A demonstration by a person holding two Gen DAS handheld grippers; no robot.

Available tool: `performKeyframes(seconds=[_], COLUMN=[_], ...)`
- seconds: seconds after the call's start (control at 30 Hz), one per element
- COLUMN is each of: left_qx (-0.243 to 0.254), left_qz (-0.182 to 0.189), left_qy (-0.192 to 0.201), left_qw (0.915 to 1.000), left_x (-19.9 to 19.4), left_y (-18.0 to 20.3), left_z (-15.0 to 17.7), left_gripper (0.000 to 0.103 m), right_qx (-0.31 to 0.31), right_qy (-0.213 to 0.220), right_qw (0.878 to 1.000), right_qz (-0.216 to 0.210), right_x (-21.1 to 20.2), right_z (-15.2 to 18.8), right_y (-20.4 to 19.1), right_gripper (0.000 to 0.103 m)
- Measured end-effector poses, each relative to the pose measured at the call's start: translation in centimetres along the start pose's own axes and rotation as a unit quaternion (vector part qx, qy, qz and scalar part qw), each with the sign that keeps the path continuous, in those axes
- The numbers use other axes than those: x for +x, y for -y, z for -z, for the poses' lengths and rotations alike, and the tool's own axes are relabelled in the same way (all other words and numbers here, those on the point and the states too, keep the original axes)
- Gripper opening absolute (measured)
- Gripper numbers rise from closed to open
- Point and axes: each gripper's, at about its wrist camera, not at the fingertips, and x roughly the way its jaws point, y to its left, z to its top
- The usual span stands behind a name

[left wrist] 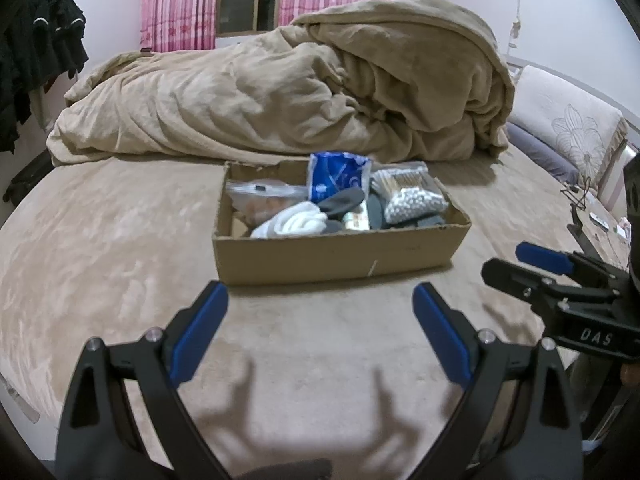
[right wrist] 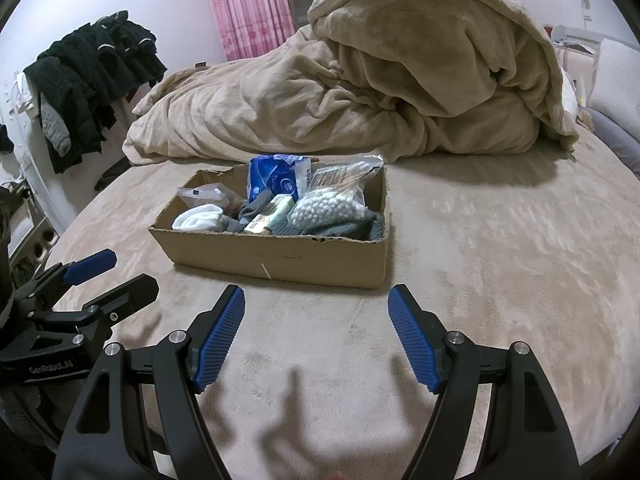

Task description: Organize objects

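A shallow cardboard box [left wrist: 340, 256] [right wrist: 280, 256] sits on the beige bed. It holds a blue packet [left wrist: 338, 176] [right wrist: 276, 178], a bag of cotton swabs [left wrist: 412, 196] [right wrist: 332, 200], white rolled socks [left wrist: 296, 222] [right wrist: 198, 218], grey socks [right wrist: 348, 228], a clear zip bag [left wrist: 260, 196] and a small carton [right wrist: 272, 212]. My left gripper [left wrist: 320, 304] is open and empty, just short of the box's near wall. My right gripper [right wrist: 316, 308] is open and empty, also just before the box. Each gripper shows in the other's view [left wrist: 520, 264] [right wrist: 112, 272].
A heaped beige duvet [left wrist: 300, 92] [right wrist: 380, 92] lies behind the box. Dark clothes [right wrist: 92, 76] hang at the left. Pillows [left wrist: 568, 128] lie at the right, pink curtains [left wrist: 176, 4] at the back wall. Bare bed surface [right wrist: 500, 240] spreads right of the box.
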Motion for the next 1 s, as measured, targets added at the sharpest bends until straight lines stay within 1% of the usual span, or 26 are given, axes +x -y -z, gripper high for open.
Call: performKeyframes(seconds=[1.0], left_qx=[0.002], left_qz=[-0.003], left_qy=[-0.003], left_qw=[1.0000], left_x=[0.16], left_y=[-0.11], left_z=[0.00], left_gripper=[0.095], right_qx=[0.000], right_qy=[0.000], right_qw=[1.000], right_qz=[-0.001], right_x=[0.01], right_z=[0.14], right_y=[-0.05], right_gripper=[0.077])
